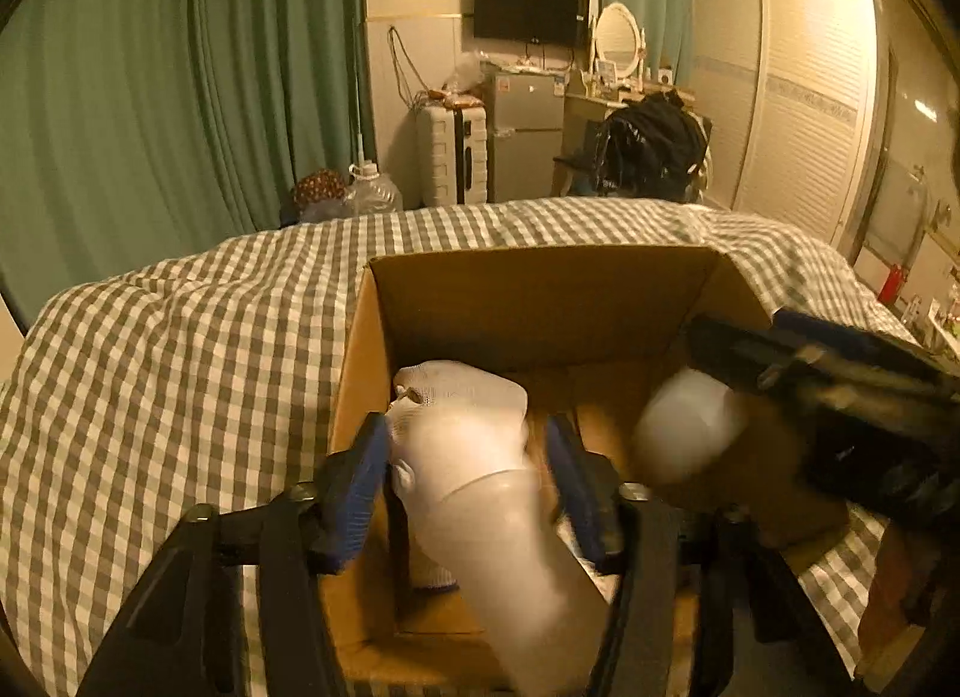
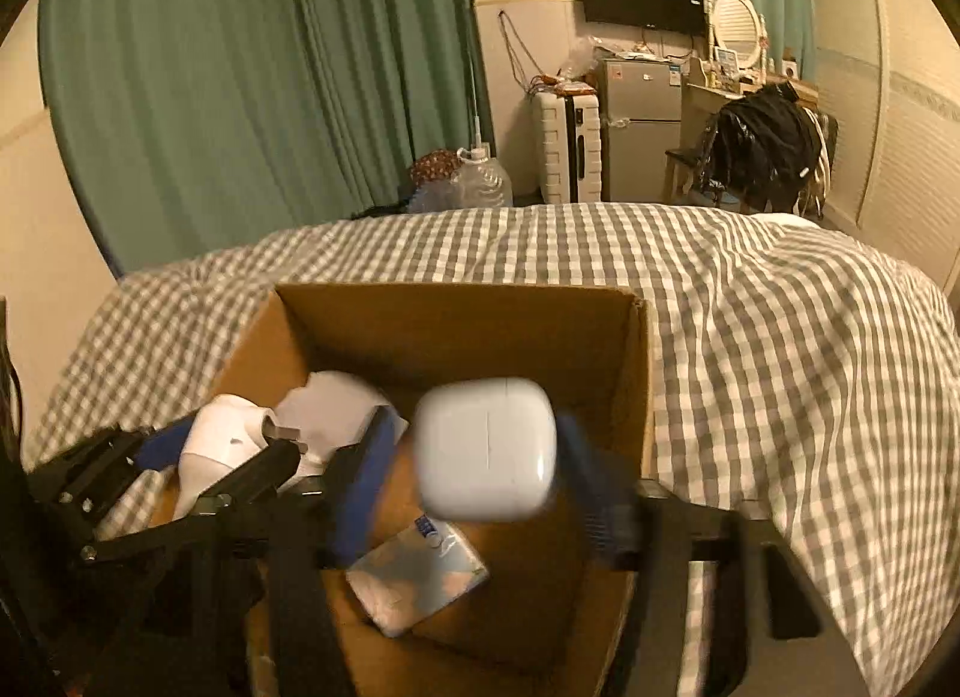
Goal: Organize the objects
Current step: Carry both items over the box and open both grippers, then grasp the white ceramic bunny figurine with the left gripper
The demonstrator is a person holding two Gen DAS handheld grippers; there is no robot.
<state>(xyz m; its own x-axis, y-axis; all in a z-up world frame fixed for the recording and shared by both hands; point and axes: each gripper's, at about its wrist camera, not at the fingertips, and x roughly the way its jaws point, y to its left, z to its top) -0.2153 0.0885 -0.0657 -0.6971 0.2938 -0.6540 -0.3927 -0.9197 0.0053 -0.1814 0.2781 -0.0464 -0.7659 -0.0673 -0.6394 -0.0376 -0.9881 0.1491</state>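
**Two loads over one box, little room to spare**

Both grippers hang over the open cardboard box [image 2: 456,331] on the checked bed cover [image 2: 780,349]. The right gripper [image 2: 486,451] has its jaws closed on a white earbud case [image 2: 486,448]; the left gripper [image 1: 468,463] appears to pinch a white sock [image 1: 462,421], though blur hides the contact. Crowded together, the grippers could knock each other. The smooth case may slip and land hard on the tissue pack [image 2: 417,583] below, and the sock could snag the box wall.
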